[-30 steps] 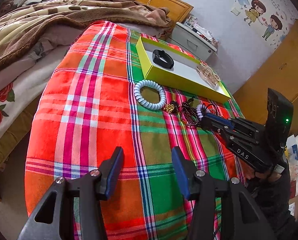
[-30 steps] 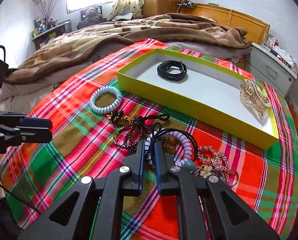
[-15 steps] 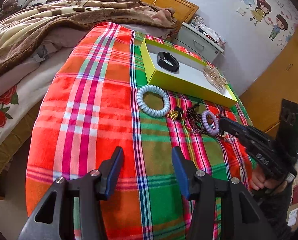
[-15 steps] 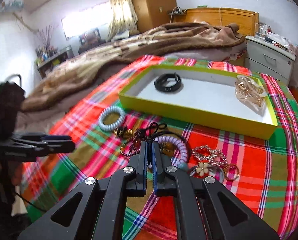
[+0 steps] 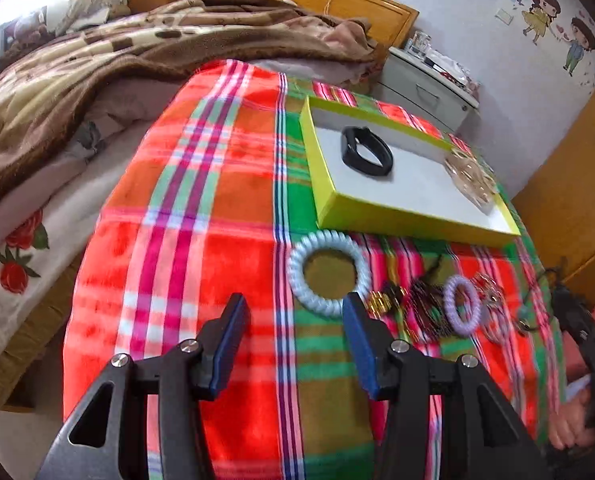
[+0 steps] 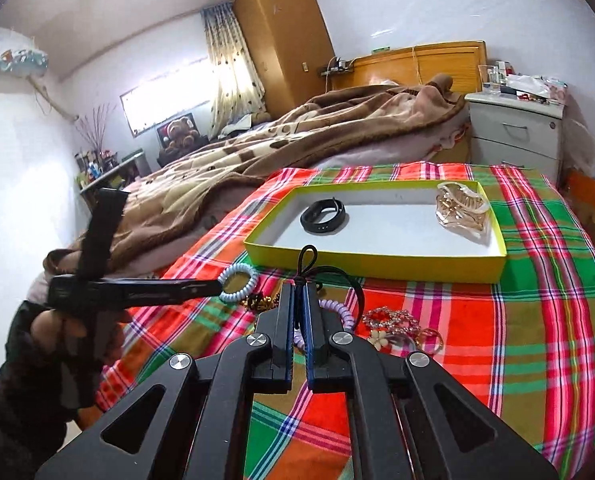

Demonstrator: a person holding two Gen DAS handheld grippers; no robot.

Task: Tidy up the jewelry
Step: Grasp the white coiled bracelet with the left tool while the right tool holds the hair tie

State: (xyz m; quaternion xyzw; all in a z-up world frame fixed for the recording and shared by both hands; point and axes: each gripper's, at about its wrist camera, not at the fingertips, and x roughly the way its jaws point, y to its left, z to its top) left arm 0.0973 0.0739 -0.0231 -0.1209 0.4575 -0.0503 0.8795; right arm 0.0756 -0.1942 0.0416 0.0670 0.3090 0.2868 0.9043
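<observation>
Black cord (image 6: 311,270), thin and looped, is pinched between the closed fingers of the right hand-held gripper (image 6: 299,292), lifted above the plaid blanket (image 6: 537,320) on the bed. Left hand-held gripper (image 5: 293,312) is spread wide with nothing in it, just beside the pale blue coil bracelet (image 5: 329,272). Yellow tray (image 6: 377,258) holds a black band (image 6: 323,216) and a gold hair claw (image 6: 461,206). Purple coil tie (image 5: 463,304) and the remaining jewelry lie on the blanket in front of the tray.
</observation>
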